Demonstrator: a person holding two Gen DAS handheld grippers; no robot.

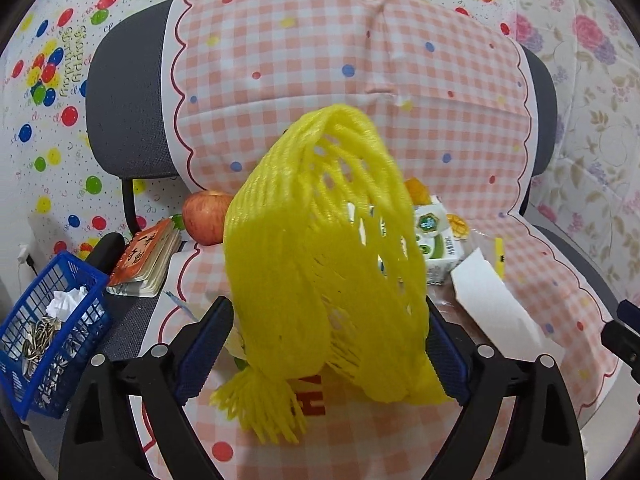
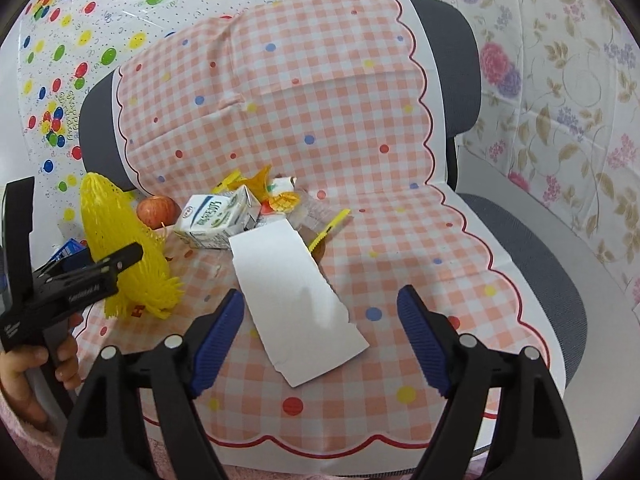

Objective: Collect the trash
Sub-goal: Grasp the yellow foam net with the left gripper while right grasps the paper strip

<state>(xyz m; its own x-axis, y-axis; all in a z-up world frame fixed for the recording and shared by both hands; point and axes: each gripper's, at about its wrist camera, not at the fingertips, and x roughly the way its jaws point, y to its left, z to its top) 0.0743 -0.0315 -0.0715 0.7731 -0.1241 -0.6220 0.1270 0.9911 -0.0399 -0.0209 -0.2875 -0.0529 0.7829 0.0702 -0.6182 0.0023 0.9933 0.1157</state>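
A yellow foam fruit net (image 1: 320, 248) stands on the checked cloth between the fingers of my left gripper (image 1: 326, 320). The jaws are wide apart, with a gap showing at the left pad (image 1: 206, 344). In the right wrist view the net (image 2: 120, 240) rests on the seat beside the left gripper's fingers (image 2: 120, 258), which a hand holds. My right gripper (image 2: 320, 296) is open just short of a white paper slip (image 2: 296, 304) lying flat on the cloth, and nothing is gripped. Behind the slip lie a milk carton (image 2: 216, 216), orange wrappers (image 2: 280, 196) and a yellow strip (image 2: 328, 228).
A blue basket (image 1: 48, 328) at the left holds crumpled paper and seed shells. A red apple (image 1: 204, 216) and a small notebook (image 1: 148, 260) sit behind the net. The grey chair's back (image 2: 444, 60) rises behind the trash, and patterned sheets hang all around.
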